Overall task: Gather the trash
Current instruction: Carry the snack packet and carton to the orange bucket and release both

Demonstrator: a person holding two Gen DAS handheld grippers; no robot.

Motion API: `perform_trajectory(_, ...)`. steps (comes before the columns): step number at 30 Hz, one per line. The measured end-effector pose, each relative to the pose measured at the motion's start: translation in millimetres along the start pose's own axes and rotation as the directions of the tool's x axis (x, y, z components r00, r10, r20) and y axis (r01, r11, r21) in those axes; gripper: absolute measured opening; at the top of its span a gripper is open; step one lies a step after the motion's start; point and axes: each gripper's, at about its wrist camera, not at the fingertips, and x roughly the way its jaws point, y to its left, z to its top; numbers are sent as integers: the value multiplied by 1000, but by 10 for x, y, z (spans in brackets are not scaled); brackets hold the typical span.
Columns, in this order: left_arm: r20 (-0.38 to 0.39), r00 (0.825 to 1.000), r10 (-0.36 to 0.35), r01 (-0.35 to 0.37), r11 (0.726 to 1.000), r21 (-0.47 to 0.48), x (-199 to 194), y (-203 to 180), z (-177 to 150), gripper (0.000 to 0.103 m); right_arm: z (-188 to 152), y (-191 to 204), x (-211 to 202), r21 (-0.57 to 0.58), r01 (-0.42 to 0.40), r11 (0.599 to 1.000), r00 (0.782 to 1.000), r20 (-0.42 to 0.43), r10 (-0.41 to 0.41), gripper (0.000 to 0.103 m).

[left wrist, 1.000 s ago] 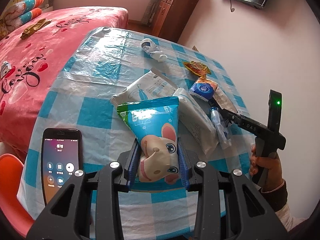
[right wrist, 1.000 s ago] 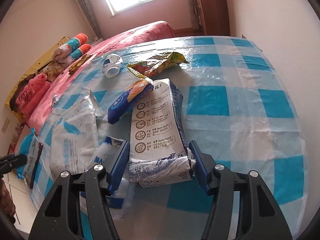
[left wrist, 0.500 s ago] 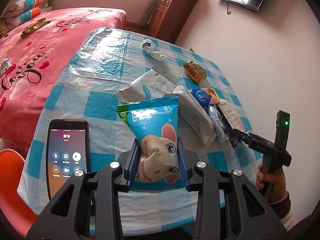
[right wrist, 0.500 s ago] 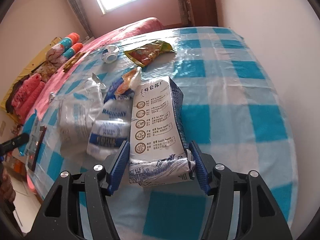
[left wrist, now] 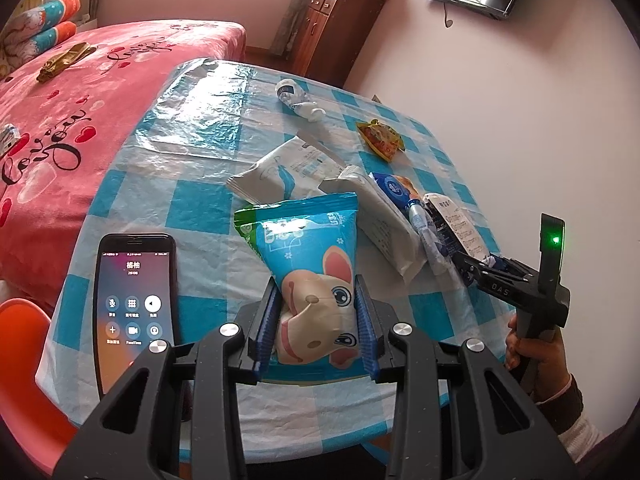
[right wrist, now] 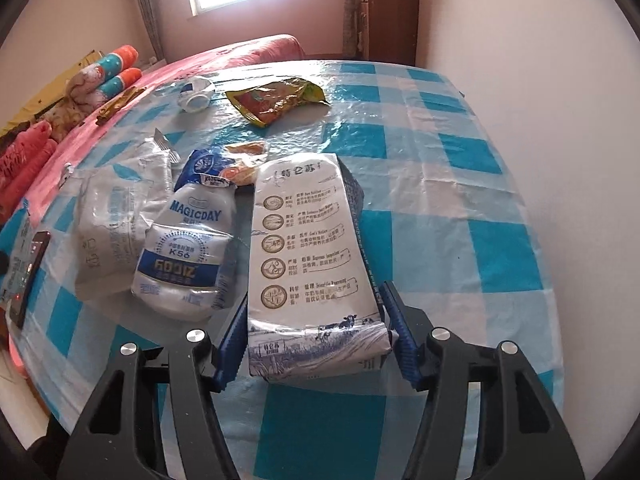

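- Blue-and-white checked plastic covers the worktop [left wrist: 192, 208], which stands beside a pink bed [left wrist: 80, 92] in a bedroom.
- Left tongs [left wrist: 318, 320] pinch a blue snack bag [left wrist: 308, 264] printed with a cartoon mouse, its lower end squeezed between the blue pads.
- Right tongs [right wrist: 316, 332] pinch a white milk carton [right wrist: 308, 256] by its bottom end; the carton lies flat, pointing away.
- Beside the carton lie a clear crumpled bottle [right wrist: 188, 256], a white wrapper [right wrist: 108, 232] and a small blue packet [right wrist: 204, 166].
- Farther off rest an orange-green snack packet [right wrist: 276, 100] and a small white bottle [right wrist: 196, 92].
- A lit phone [left wrist: 134, 304] lies near the worktop's left edge.
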Motion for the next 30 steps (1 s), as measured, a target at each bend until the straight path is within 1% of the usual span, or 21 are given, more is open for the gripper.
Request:
perform_trajectory(3, 8, 1000, -3, 3, 1000, 3, -34, -3, 4, 37, 0, -9, -35, 1, 9, 1000, 1000, 12, -9, 62)
perform_trajectory(12, 39, 999, -8, 8, 1000, -3, -213, 80, -5, 37, 87, 66, -365, -22, 33, 999, 994, 104, -30, 59)
perform_trajectory(19, 62, 998, 4, -3, 1000, -24, -332, 210, -31, 37, 157, 200, -571, -49, 30, 998, 989, 146, -23, 59)
perform_trajectory(22, 79, 997, 17, -14, 999, -34, -400, 275, -52, 37, 193, 292, -678, -62, 7, 998, 987, 163, 3, 59)
perform_trajectory(24, 85, 996, 24, -20, 999, -43, -435, 319, -63, 37, 233, 380, -752, -74, -22, 997, 984, 174, 35, 59)
perform_trajectory(28, 106, 993, 48, -40, 997, -73, -558, 472, -112, 37, 338, 696, -911, -134, -93, 987, 973, 200, 119, 59)
perform_trajectory(30, 112, 992, 58, -47, 995, -93, -618, 559, -146, 37, 388, 893, -958, -171, -136, 976, 965, 199, 169, 59)
